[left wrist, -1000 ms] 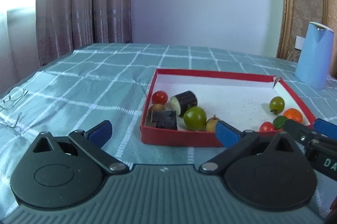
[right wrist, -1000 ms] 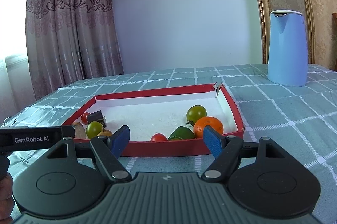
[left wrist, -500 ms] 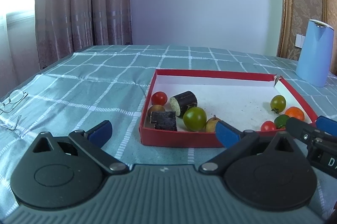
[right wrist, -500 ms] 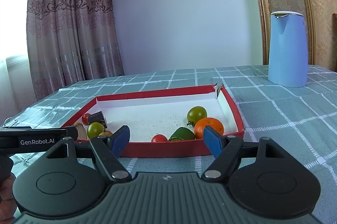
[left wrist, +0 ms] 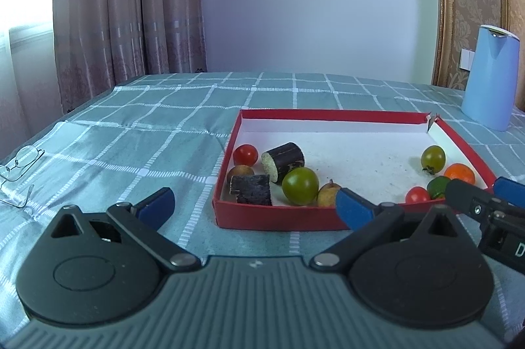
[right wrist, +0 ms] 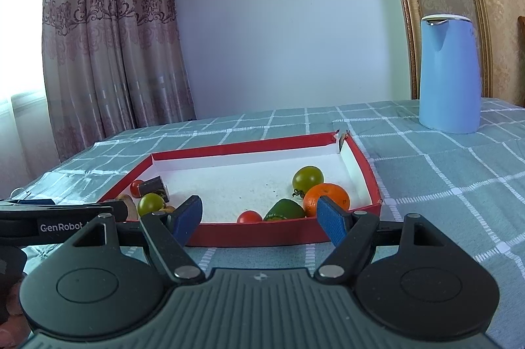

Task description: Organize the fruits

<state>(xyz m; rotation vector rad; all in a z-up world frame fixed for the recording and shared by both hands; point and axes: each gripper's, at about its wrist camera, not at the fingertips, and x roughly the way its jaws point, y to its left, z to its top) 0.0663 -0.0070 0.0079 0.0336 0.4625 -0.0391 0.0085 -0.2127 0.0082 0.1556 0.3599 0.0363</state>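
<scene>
A red box [left wrist: 275, 219] with a white floor sits on the checked tablecloth. At its left lie a red tomato [left wrist: 245, 153], two dark cane pieces [left wrist: 283, 158], a green tomato [left wrist: 300, 186] and small brown fruits. At its right lie a green tomato [right wrist: 307, 179], an orange [right wrist: 326, 199], a green fruit [right wrist: 284, 209] and a small red tomato [right wrist: 249, 216]. My left gripper [left wrist: 254, 206] is open and empty before the box's near left corner. My right gripper [right wrist: 259, 217] is open and empty before the box's near wall.
A light blue kettle [right wrist: 449, 73] stands at the back right of the table. Eyeglasses [left wrist: 19, 167] lie at the table's left edge. Curtains hang behind on the left; a gold frame stands on the right wall.
Both grippers have drawn slightly back and up from the box; both stay open and empty. The fruits have not moved.
</scene>
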